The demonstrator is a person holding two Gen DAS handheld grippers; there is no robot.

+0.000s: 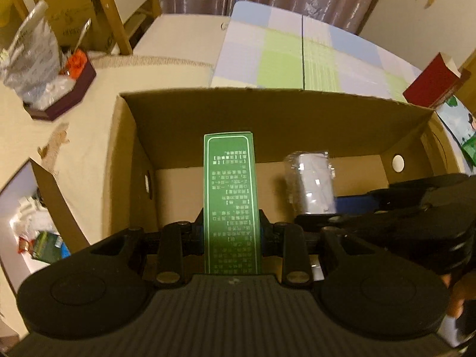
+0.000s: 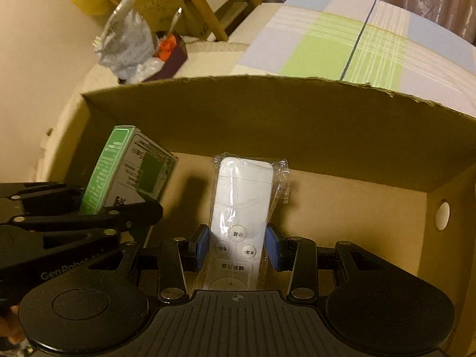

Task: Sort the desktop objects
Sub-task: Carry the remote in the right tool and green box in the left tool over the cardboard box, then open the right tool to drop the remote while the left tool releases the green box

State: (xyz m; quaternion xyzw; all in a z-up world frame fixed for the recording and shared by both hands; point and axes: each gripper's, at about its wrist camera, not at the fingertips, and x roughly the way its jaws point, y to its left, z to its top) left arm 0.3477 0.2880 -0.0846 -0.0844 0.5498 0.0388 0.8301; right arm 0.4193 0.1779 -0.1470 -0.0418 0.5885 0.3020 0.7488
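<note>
My left gripper (image 1: 231,227) is shut on a green box (image 1: 230,196) printed with white text, held upright over the open cardboard box (image 1: 267,110). In the right wrist view the same green box (image 2: 125,172) stands at the left in the left gripper's black arms. My right gripper (image 2: 237,247) is shut on a white remote control (image 2: 238,208) wrapped in clear plastic, its blue pads (image 2: 202,245) against the remote's sides. The remote (image 1: 315,184) also shows at the right in the left wrist view. Both items hang inside the cardboard box (image 2: 297,113).
A dark tray (image 1: 62,101) with a plastic bag and orange items sits at the back left. A red box (image 1: 431,83) stands at the right. A plaid cloth (image 1: 297,56) lies behind the cardboard box. A second carton (image 1: 35,223) with packets is at the lower left.
</note>
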